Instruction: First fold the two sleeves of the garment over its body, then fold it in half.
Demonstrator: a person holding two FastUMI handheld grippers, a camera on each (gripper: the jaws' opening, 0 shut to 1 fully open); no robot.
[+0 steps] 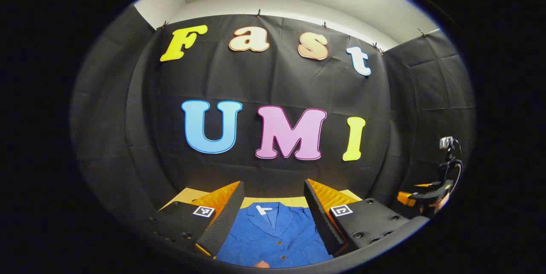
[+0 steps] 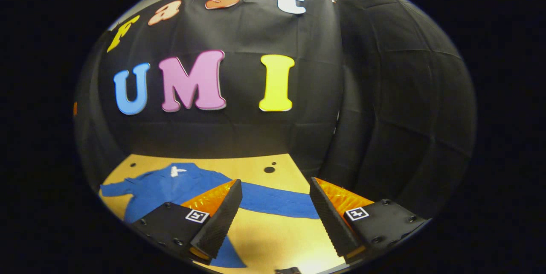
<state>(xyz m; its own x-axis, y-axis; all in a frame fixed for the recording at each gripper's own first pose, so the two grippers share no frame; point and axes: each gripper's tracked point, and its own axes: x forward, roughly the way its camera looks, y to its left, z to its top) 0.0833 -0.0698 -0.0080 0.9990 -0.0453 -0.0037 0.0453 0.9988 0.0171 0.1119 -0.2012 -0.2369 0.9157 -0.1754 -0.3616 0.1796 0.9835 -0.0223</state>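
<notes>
Both your tools are spread and hold nothing. The left tool [image 1: 273, 218] hangs above the collar of the shirt [image 1: 273, 235], the right tool [image 2: 275, 214] above one sleeve [image 2: 277, 201], which lies flat on the worktop [image 2: 273, 240]. No fold is made yet; next, I think, lower the right tool and pinch that sleeve.

Cloth shirt on a smooth wood-look counter.
Shirt [image 2: 192, 186]: blue woven cloth, matt, lightly creased, small buttons. Counter [image 2: 273, 231]: smooth tan board, faint sheen, a few drilled holes. Tongs' fingers [image 2: 219, 218]: ribbed matt inner faces, glossy translucent plastic behind. Wall: matt creased cloth.
</notes>
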